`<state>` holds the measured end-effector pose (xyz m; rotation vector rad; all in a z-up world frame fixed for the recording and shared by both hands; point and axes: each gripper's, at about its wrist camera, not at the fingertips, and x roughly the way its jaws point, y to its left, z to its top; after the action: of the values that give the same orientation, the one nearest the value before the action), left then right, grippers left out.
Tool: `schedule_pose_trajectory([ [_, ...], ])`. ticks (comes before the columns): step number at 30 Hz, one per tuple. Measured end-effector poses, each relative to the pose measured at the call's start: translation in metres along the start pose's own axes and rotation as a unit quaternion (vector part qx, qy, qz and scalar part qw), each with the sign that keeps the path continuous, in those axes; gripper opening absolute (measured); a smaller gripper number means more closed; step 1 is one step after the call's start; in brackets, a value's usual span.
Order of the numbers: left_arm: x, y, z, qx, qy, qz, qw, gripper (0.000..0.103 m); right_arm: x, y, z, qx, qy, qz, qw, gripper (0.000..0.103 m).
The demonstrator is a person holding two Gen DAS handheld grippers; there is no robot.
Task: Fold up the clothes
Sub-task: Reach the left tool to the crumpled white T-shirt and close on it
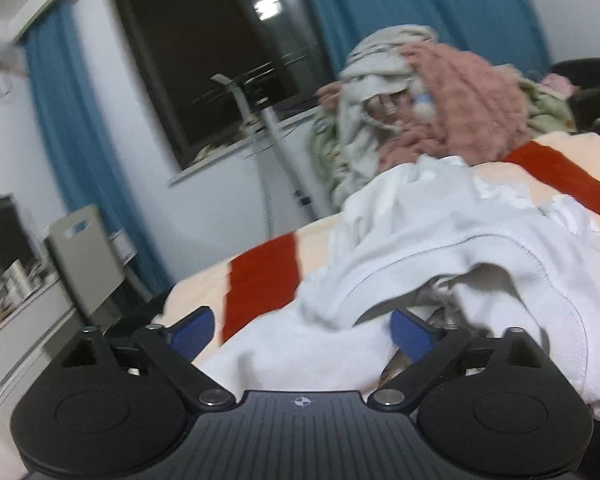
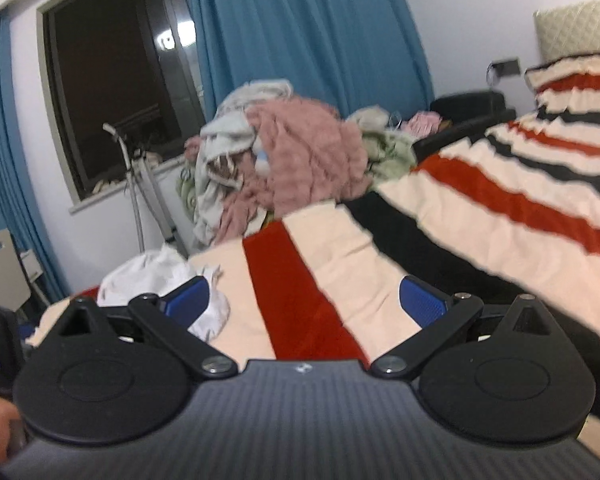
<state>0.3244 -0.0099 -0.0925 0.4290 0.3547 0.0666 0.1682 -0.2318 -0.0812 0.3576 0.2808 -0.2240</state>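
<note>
The left gripper has its blue-padded jaws spread wide, and a fold of the white garment lies between them without being pinched. The garment sits crumpled on the striped bed cover, near the bed's edge. The right gripper also stands apart, with nothing in it, over the red and cream stripes; the white garment lies just beside its left finger. A pile of clothes is heaped beyond the bed, below the blue curtain.
</note>
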Motion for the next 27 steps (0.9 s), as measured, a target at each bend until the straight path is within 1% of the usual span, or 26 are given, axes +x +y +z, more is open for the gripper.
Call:
schedule_pose_trajectory([
  [1, 0.007, -0.002, 0.000, 0.006, -0.003, -0.008, 0.9999, 0.094, 0.010, -0.001, -0.005, 0.001, 0.012, 0.000, 1.000, 0.103],
  [2, 0.016, -0.002, 0.001, 0.008, 0.001, -0.015, 0.9999, 0.088, 0.019, -0.002, -0.010, 0.002, 0.025, -0.001, 1.000, 0.103],
  [3, 0.023, -0.002, 0.002, 0.007, 0.007, -0.026, 0.9996, 0.074, 0.027, -0.004, -0.013, 0.005, 0.039, -0.001, 0.999, 0.103],
  [4, 0.029, -0.001, 0.004, 0.006, 0.012, -0.038, 0.9992, 0.066, 0.034, -0.005, -0.016, 0.010, 0.051, -0.001, 0.999, 0.103],
  [5, 0.036, 0.000, 0.005, 0.003, 0.017, -0.051, 0.9985, 0.048, 0.040, -0.006, -0.018, 0.013, 0.060, 0.000, 0.998, 0.103],
  [6, 0.039, 0.002, 0.007, 0.001, 0.019, -0.059, 0.9981, 0.031, 0.042, -0.007, -0.019, 0.014, 0.059, 0.005, 0.998, 0.103],
  [8, 0.039, 0.008, 0.016, -0.012, 0.020, -0.064, 0.9977, 0.017, 0.043, -0.011, -0.016, 0.012, 0.050, 0.014, 0.999, 0.103],
  [9, 0.038, 0.012, 0.022, -0.022, 0.020, -0.068, 0.9972, 0.007, 0.043, -0.016, -0.014, 0.018, 0.042, 0.010, 0.999, 0.103],
  [10, 0.033, 0.016, 0.030, -0.028, 0.018, -0.077, 0.9964, 0.005, 0.041, -0.021, -0.012, 0.028, 0.034, 0.002, 0.999, 0.103],
  [13, -0.001, 0.027, 0.051, -0.034, -0.015, -0.099, 0.9944, 0.004, 0.036, -0.034, -0.007, 0.054, 0.020, -0.011, 0.998, 0.103],
  [15, -0.031, 0.033, 0.062, -0.039, -0.027, -0.122, 0.9914, 0.003, 0.029, -0.035, -0.006, 0.056, 0.008, -0.005, 0.998, 0.103],
  [18, -0.086, 0.037, 0.071, -0.026, -0.050, -0.162, 0.9852, 0.003, 0.014, -0.031, -0.004, 0.042, -0.015, 0.021, 0.999, 0.103],
  [21, -0.145, 0.041, 0.072, -0.035, -0.071, -0.189, 0.9788, 0.003, -0.002, -0.023, -0.003, 0.021, -0.035, 0.053, 0.998, 0.103],
  [24, -0.210, 0.037, 0.064, -0.048, -0.095, -0.208, 0.9722, 0.003, -0.026, -0.014, -0.005, 0.000, -0.043, 0.093, 0.995, 0.103],
  [27, -0.271, 0.039, 0.045, -0.069, -0.109, -0.229, 0.9648, 0.003, -0.053, -0.004, -0.006, -0.023, -0.038, 0.134, 0.990, 0.103],
])
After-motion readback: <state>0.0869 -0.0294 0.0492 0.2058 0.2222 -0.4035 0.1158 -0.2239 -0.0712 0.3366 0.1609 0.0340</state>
